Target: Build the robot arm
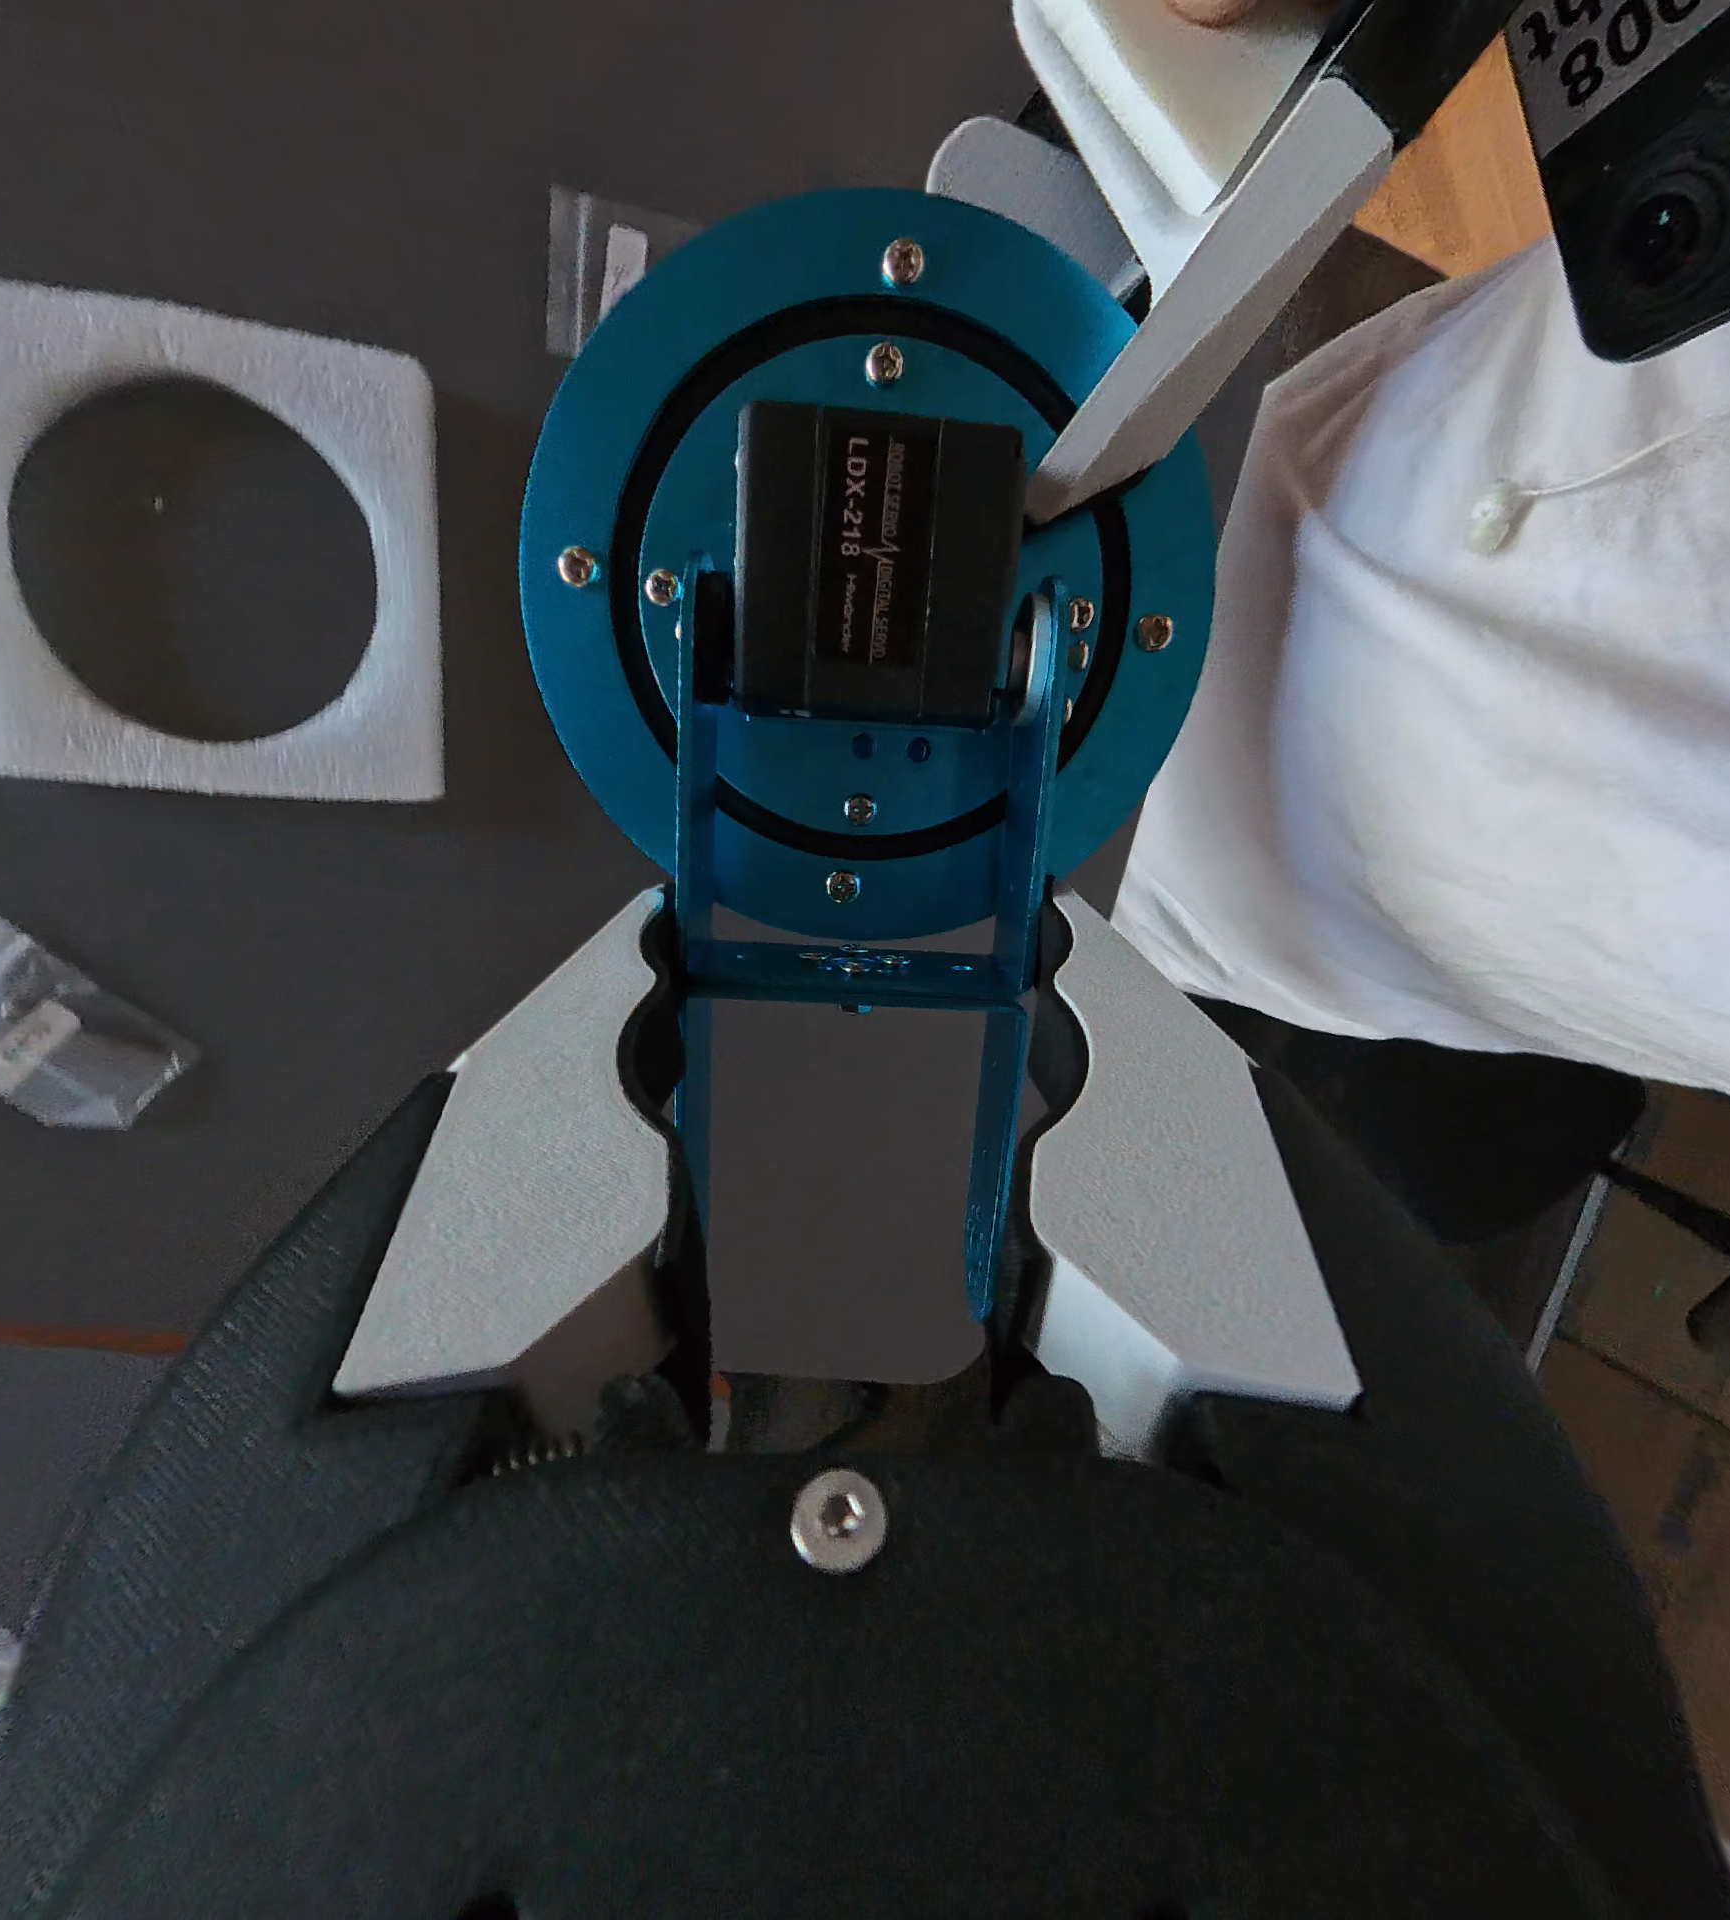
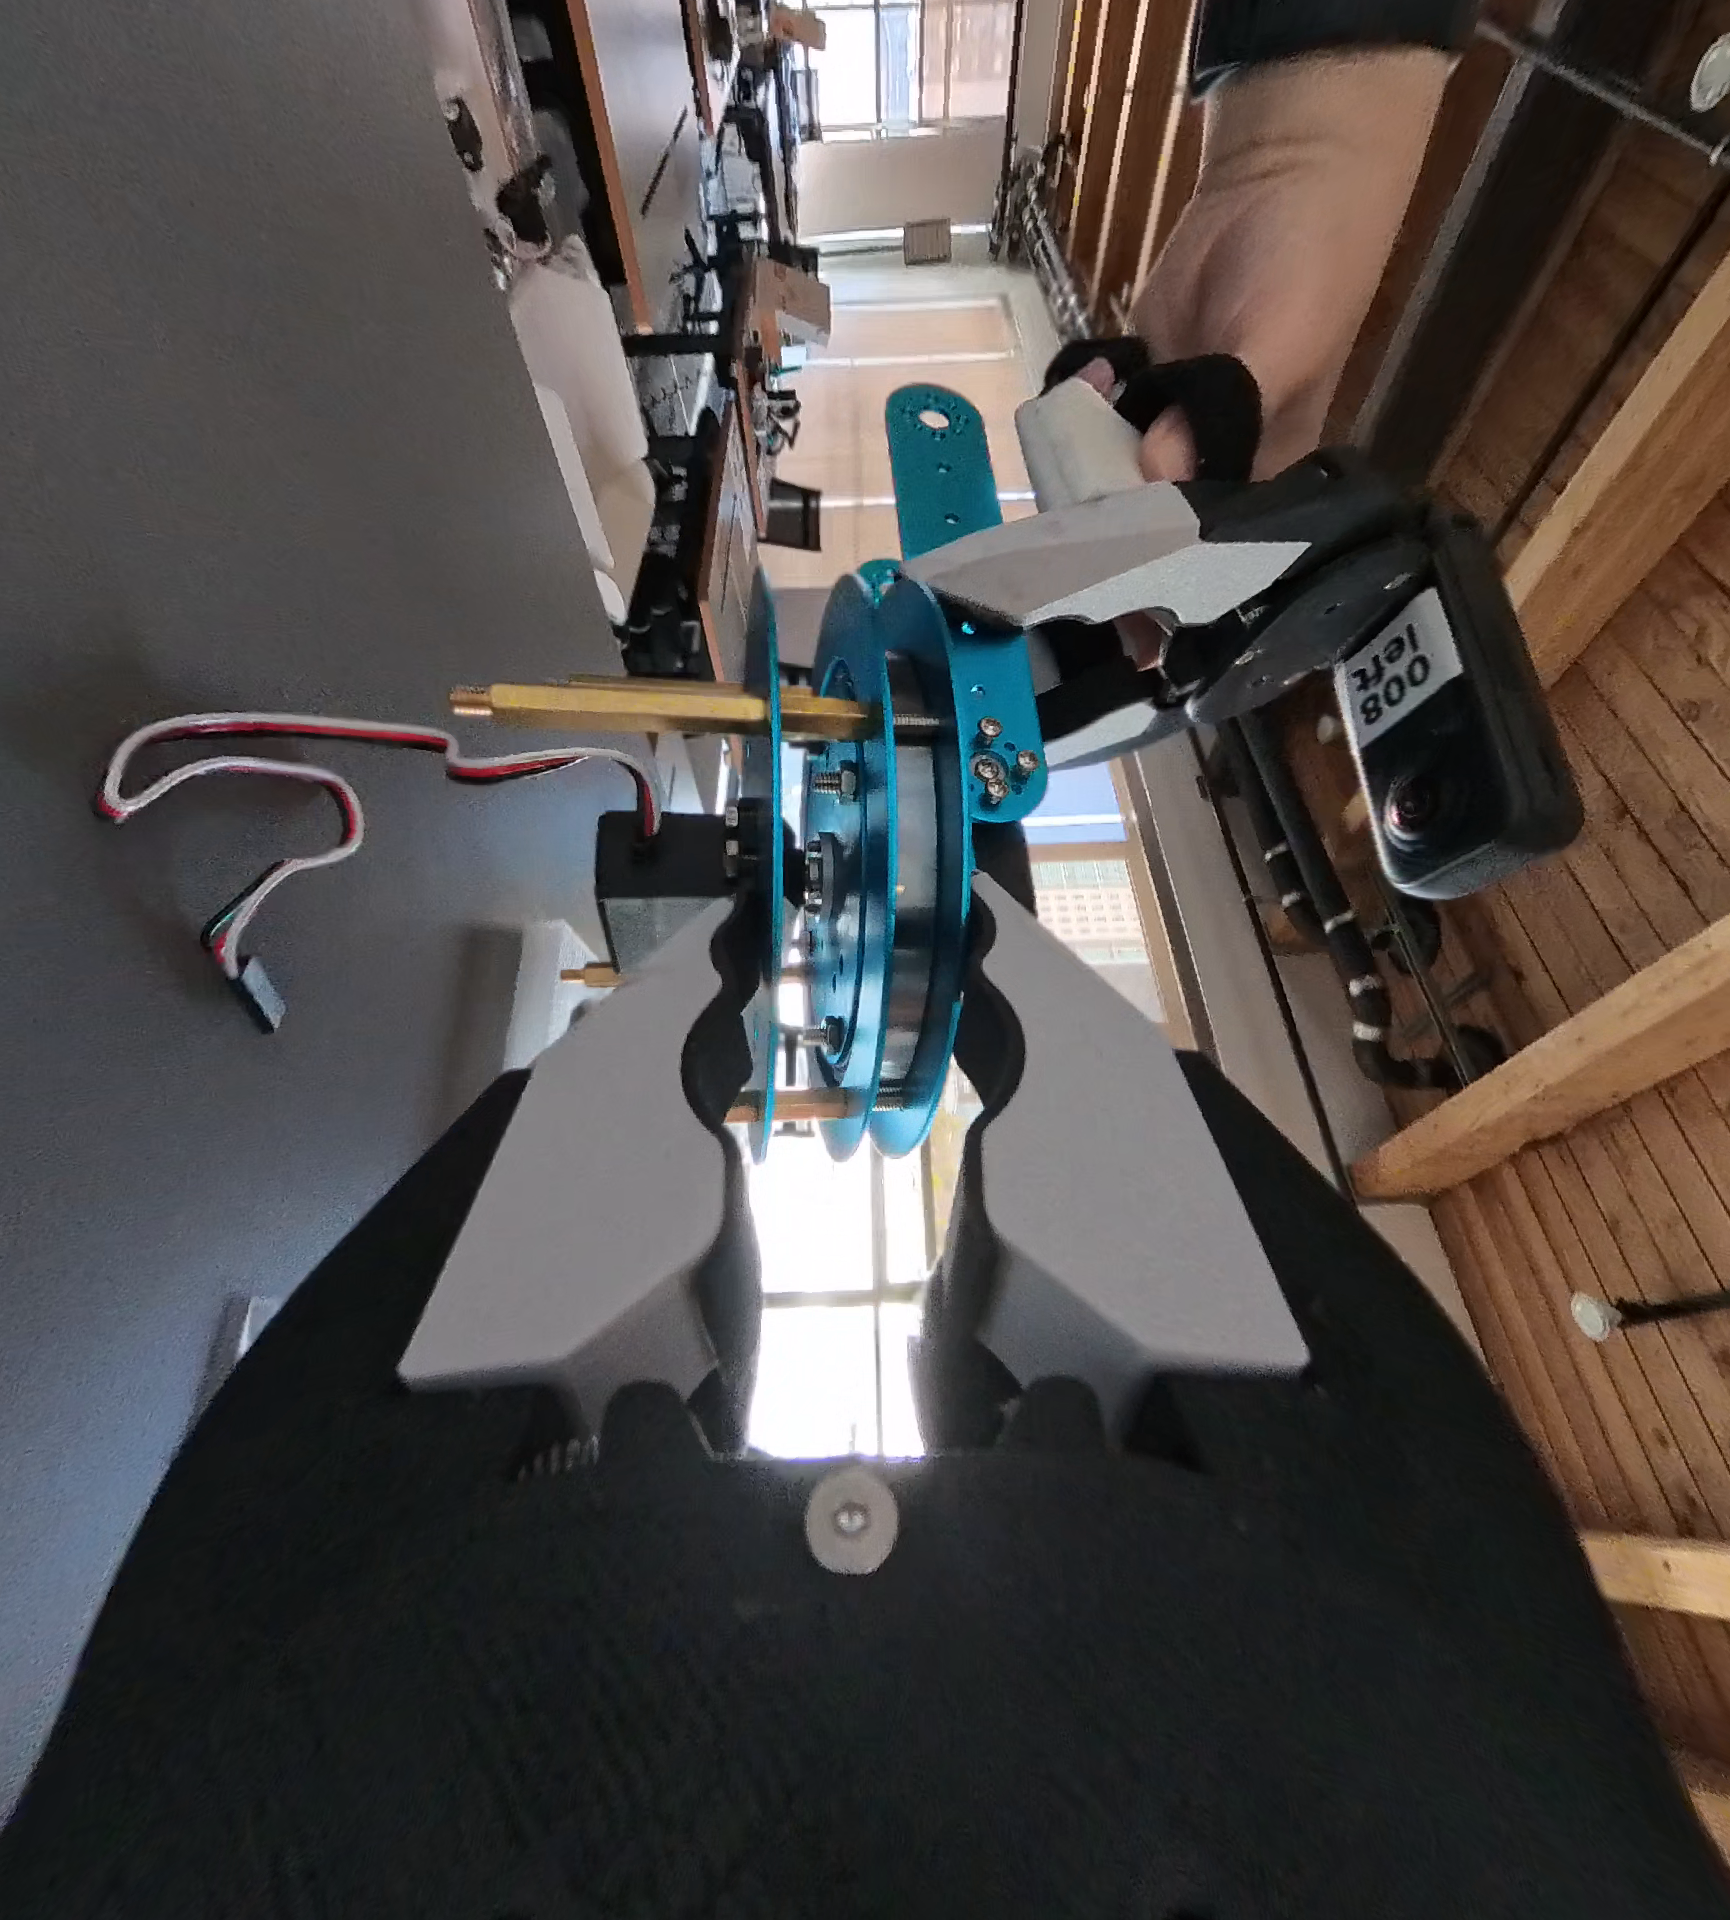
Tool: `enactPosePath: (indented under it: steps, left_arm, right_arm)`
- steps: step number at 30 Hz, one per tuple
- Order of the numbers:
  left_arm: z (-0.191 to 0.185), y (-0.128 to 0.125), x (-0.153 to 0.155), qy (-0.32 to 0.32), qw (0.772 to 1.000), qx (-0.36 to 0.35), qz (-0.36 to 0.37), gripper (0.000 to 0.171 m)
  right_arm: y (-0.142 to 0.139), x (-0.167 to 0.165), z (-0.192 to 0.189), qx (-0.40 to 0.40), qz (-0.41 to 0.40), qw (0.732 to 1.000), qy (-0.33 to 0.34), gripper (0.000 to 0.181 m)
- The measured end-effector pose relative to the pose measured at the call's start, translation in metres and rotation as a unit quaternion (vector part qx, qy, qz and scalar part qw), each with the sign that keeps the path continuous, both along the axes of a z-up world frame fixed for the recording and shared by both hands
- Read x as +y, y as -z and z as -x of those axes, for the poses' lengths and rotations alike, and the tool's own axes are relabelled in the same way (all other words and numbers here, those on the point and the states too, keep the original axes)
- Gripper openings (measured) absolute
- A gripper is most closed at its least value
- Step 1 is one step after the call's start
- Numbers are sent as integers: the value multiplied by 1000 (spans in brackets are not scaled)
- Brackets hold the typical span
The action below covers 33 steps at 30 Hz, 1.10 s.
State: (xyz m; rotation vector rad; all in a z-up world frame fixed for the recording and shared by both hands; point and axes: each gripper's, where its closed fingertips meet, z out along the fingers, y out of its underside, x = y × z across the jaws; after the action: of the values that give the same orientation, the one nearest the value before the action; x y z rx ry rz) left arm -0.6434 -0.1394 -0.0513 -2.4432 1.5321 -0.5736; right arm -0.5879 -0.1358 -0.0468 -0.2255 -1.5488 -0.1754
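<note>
My left gripper is shut on a blue metal U-bracket, one finger on each side. The bracket carries a black servo over a blue round base with screws. My right gripper is shut on the edge of the stacked blue base discs, held off the table. Brass standoffs stick out of the base toward the table. A second black servo with a red-white-black cable sits underneath. The right gripper's finger shows at the base's upper right. The left gripper shows holding the bracket.
On the dark grey table lie a white foam square with a round hole and clear plastic bags. A person in a white shirt stands at the right. The cable's plug hangs near the table. Tip to tip, the grippers are about 7 cm apart.
</note>
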Motion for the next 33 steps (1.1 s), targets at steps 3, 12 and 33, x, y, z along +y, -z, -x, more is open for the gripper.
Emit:
enactPosePath:
  steps: [3,12,33]
  left_arm:
    - [26,-5,-11,-45,999,-10,0,66]
    - [62,-2,-38,-112,994,-10,7,66]
    - [22,37,15,10,1000,-24,3,66]
  right_arm:
    - [-5,-6,25,-3,2,999,-37,35]
    - [-3,-29,71,11,25,995,-96,35]
    - [42,4,27,-3,52,999,13,34]
